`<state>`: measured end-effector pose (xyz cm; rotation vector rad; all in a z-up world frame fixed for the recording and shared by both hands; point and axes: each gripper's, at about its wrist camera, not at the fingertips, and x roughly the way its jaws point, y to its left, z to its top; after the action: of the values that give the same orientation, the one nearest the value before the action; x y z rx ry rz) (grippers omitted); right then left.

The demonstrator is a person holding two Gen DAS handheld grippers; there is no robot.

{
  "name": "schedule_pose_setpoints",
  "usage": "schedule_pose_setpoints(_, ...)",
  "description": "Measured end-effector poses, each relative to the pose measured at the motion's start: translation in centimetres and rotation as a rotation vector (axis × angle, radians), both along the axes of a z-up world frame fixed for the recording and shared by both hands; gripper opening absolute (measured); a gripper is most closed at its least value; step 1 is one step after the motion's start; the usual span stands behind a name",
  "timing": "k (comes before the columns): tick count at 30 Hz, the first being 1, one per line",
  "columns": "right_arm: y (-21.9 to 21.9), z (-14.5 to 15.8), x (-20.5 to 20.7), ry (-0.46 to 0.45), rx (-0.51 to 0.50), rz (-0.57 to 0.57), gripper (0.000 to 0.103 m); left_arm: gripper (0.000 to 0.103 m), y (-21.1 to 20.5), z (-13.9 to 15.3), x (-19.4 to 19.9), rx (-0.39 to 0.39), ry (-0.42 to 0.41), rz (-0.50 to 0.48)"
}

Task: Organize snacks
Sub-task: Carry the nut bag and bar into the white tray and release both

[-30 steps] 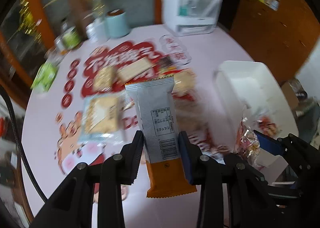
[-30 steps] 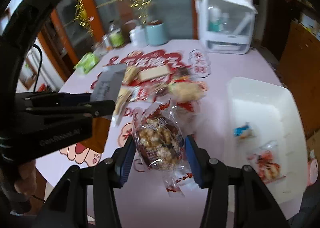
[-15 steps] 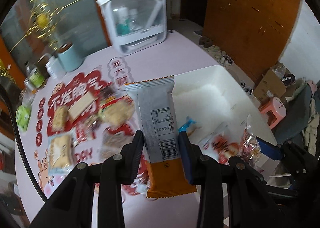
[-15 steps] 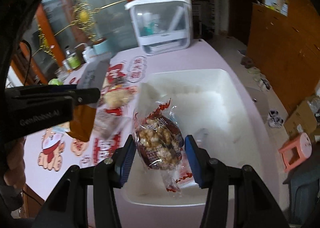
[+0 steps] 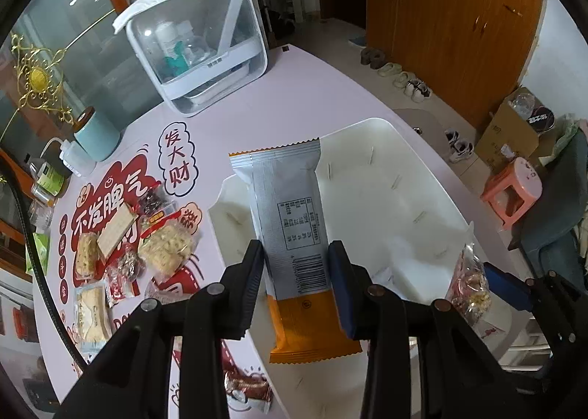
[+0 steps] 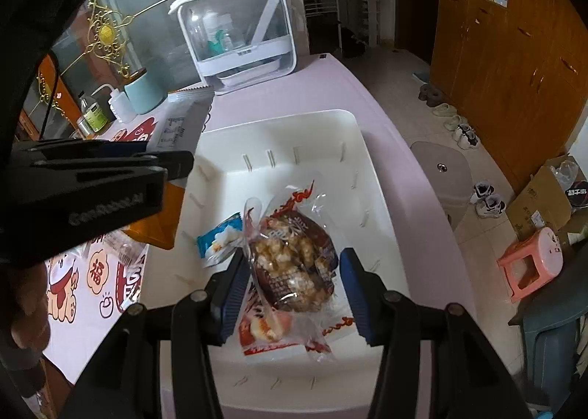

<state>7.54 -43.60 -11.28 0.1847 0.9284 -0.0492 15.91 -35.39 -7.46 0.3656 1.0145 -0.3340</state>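
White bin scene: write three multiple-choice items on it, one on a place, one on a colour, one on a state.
1. Where does the blue packet lie?
A. In the white bin
B. On the pink stool
C. On the red print of the tablecloth

2. What colour is the lower end of the bar wrapper in the left gripper?
A. Green
B. Orange
C. Black

3. How does the right gripper stand?
A. Open, holding nothing
B. Shut on a cup
C. Shut on the clear snack bag

Answers: 1 A, the packet rests on the bin floor near its left wall. 2 B, the wrapper is silver above and orange below. 3 C, the jaws press the bag from both sides above the bin.
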Motion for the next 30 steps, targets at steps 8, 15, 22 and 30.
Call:
schedule_pose_setpoints(8,-1.0,-1.3,1.6,0.027,-0.006,-0.005,0.054,0.091,-2.0,-0.9,0.3,0.013,-0.015,-0.038)
schedule_pose_setpoints(15,-0.7,-2.5,1.1,0.065,0.022,0.004,0.065,0.091,-1.7,-1.2,-0.7,0.045,-0.009,-0.044)
schedule_pose_setpoints(22,0.0,-2.6,-0.2,0.069,0.062,0.014,0.065,0.091,0.7,-1.2,-2.3,0.058,-0.004,-0.018)
schedule_pose_setpoints(30,1.8,-1.8,-1.5,0.047,0.046,0.018,0.065,0.091,4.1,-0.1,-4.3,0.053,-0.017,0.011)
